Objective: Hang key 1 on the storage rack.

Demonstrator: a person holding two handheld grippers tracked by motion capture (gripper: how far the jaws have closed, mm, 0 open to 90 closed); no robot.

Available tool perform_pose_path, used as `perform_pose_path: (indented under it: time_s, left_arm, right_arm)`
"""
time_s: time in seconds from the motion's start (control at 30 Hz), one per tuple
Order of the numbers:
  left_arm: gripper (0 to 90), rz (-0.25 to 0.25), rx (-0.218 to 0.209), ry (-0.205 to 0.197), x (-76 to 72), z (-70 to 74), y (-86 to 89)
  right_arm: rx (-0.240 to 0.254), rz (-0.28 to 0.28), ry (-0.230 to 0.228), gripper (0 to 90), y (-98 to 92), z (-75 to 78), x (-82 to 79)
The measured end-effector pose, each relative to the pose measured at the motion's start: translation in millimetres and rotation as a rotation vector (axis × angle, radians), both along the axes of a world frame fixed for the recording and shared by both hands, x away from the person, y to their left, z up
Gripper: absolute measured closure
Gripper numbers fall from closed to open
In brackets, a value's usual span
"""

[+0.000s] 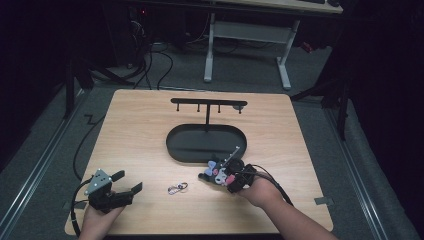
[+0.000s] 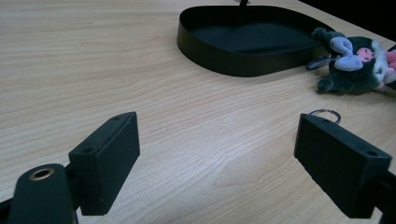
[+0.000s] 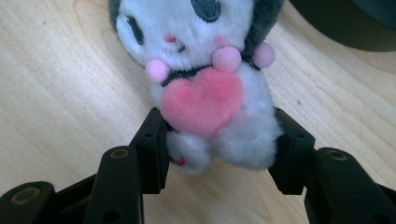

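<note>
Plush toy lies on the wooden counter, just in front of the near rim of the black oval tray. Starting at the left, the left claw rests low over the counter's near left corner, released, its jaws spread wide with only bare wood between them. Right of it, a small key ring lies flat on the counter, between the two claws. Farther right, the right claw is clenched on the plush toy, its pads pressing both sides of the white body below the pink heart. A hook stand rises from the tray.
</note>
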State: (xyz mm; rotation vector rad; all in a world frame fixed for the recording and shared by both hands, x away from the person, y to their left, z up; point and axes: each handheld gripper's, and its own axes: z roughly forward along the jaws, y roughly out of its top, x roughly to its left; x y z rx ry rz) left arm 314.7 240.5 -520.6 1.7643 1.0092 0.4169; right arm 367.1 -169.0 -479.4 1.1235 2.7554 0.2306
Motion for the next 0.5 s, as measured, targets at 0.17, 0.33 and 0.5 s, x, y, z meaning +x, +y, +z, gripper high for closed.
perform_pose_path:
  time_s: [0.17,0.33,0.5]
  left_arm:
    - [14.9,-0.001,0.000,0.001,-0.1,0.0,0.3]
    - [14.9,0.001,-0.004,-0.001,-0.4,-0.2,0.9]
    - [14.9,-0.001,-0.005,-0.003,-0.3,-0.1,0.5]
  right_arm:
    - [0.002,0.009,0.019,49.4,-4.6,3.4,-3.8]
    - [0.029,-0.009,0.021,49.7,-9.7,8.2,-6.2]
    - [0.050,-0.035,0.021,49.8,-18.8,18.2,-7.6]
